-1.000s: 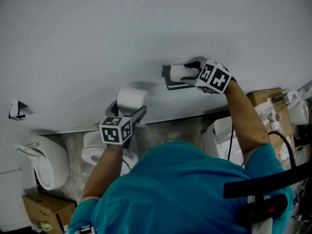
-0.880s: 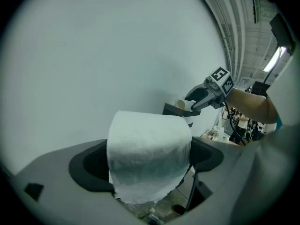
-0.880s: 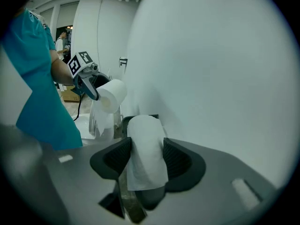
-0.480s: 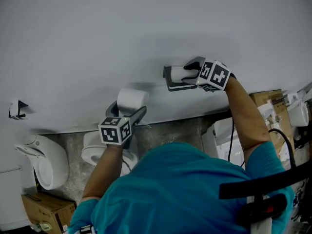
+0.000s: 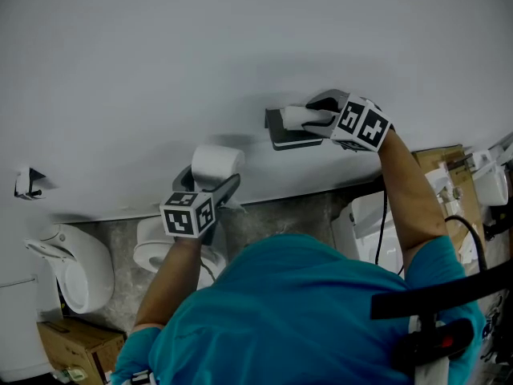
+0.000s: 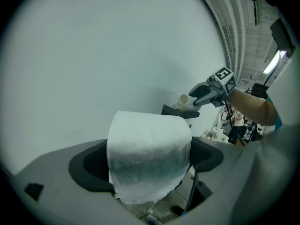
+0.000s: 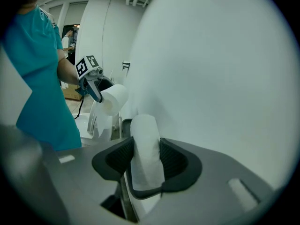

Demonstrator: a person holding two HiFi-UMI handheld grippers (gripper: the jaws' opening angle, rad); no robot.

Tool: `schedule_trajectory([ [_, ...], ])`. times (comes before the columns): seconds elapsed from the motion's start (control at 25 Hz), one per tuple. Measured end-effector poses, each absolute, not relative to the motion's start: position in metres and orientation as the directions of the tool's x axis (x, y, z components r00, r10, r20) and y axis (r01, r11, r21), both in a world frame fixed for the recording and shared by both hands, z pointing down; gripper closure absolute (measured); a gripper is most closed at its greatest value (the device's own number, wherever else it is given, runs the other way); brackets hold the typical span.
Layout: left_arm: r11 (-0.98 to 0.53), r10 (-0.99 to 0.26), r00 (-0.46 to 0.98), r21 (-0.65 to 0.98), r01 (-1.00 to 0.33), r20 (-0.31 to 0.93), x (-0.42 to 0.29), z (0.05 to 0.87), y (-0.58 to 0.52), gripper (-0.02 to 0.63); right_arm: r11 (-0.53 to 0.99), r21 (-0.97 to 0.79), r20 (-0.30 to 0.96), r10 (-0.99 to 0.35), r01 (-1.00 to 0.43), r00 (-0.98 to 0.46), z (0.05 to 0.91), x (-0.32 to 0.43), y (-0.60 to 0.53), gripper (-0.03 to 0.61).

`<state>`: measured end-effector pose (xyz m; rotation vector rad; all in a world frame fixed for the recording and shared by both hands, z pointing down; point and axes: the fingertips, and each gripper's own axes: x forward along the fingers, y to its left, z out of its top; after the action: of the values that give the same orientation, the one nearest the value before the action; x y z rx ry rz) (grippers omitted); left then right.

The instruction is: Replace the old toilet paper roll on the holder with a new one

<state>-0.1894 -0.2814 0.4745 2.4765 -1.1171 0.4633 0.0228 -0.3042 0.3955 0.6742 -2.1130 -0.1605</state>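
Compared with a second ago, the right gripper (image 5: 315, 112) sits a little further right along the wall (image 5: 240, 46). Its jaws are closing on the old roll (image 5: 295, 118), a thin, nearly used-up one at the holder (image 5: 282, 135). The left gripper (image 5: 207, 183) is where it was, clamped wide on the new roll (image 5: 217, 162). It holds that roll lower down and to the left, clear of the holder.

The head view shows both tools from above and behind, but not how the pads meet the paper. The right gripper view does: both dark pads touch the sides of the old roll, which stands up between them. That view also shows the new roll from its end, off to the left. The left gripper view shows the full roll filling the gap, with one pad on each side. Beyond it the holder is a dark shelf sticking out from the wall, with the old roll just above it.

The wall above and to the left of the holder is bare. Below the left gripper stands a toilet (image 5: 156, 251), and a cardboard box (image 5: 76, 347) sits in the bottom left corner. A small bracket (image 5: 28, 181) is fixed to the wall at far left, well apart from both rolls
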Motion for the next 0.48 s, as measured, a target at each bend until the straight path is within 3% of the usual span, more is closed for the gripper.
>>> schedule_trajectory([
  [0.48,-0.625,-0.625,0.645,0.212,-0.751,0.441,-0.172,0.473,-0.291,0.095,0.756,0.408,0.619,-0.641,-0.512,-0.453,0.367,0.074,-0.286,0.403],
])
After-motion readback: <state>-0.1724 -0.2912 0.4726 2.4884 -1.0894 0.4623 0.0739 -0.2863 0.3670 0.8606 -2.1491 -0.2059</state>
